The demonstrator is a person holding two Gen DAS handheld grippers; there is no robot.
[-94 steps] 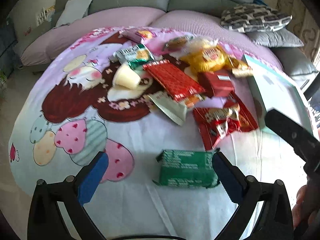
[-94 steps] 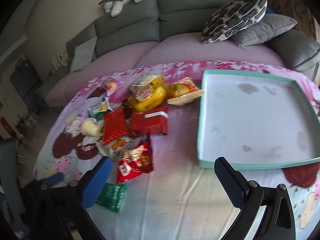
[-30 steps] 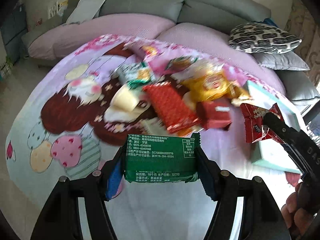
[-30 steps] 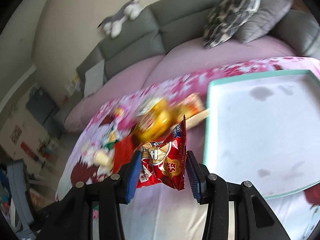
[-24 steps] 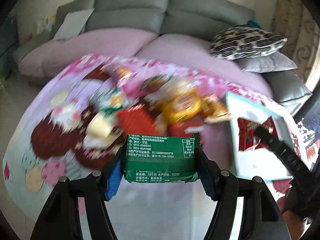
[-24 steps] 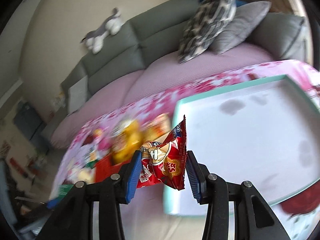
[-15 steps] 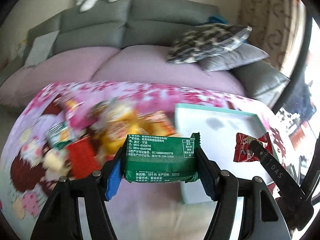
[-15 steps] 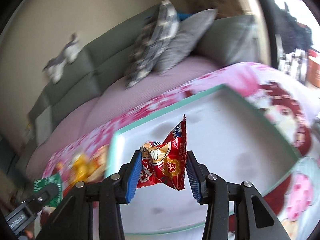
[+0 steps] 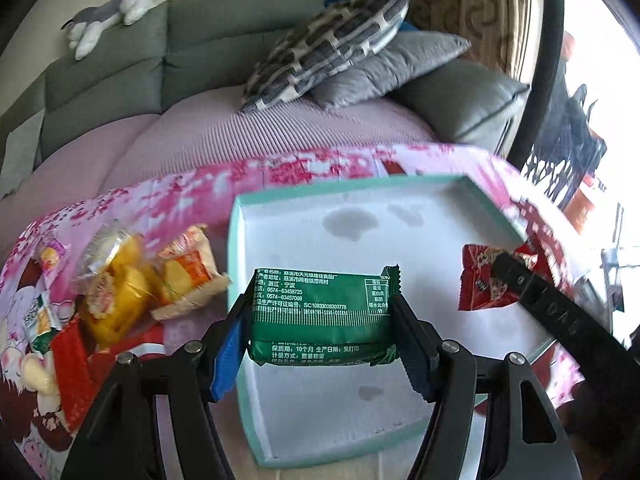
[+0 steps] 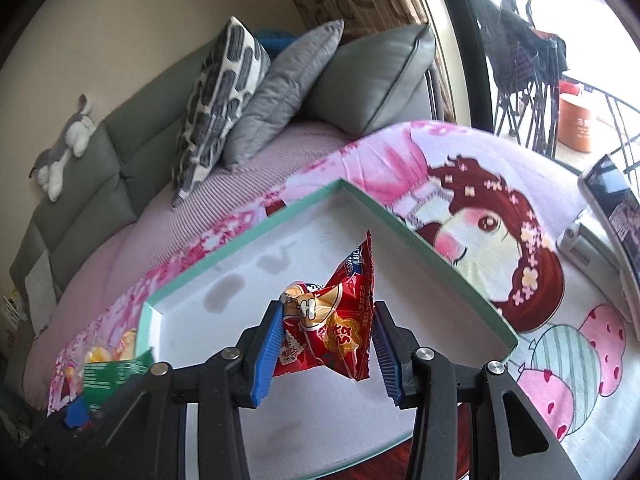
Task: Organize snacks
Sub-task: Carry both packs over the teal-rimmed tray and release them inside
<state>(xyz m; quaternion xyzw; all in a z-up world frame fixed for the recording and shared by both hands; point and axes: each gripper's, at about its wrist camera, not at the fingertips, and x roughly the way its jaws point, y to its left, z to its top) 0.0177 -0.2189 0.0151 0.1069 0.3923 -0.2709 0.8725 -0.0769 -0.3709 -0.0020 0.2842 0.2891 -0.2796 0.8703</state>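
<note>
A grey sofa (image 9: 248, 20) runs along the far side, with a cartoon cloth (image 10: 500, 184) spread on the table in front of it. On the cloth lies a shallow teal tray (image 9: 234, 248), white inside with a few dark stains. Only the left wrist view shows the snack pile (image 9: 120, 292) just left of the tray; only the right wrist view shows the cloth's girl print and a phone (image 10: 612, 188) at far right. The left gripper (image 9: 320, 340) is clamped on a green pack (image 9: 320, 312), held level above the tray's near left part. The right gripper (image 10: 326, 344) pinches a red bag (image 10: 328, 332) (crumpled, one corner pointing up) above the tray's middle.
</note>
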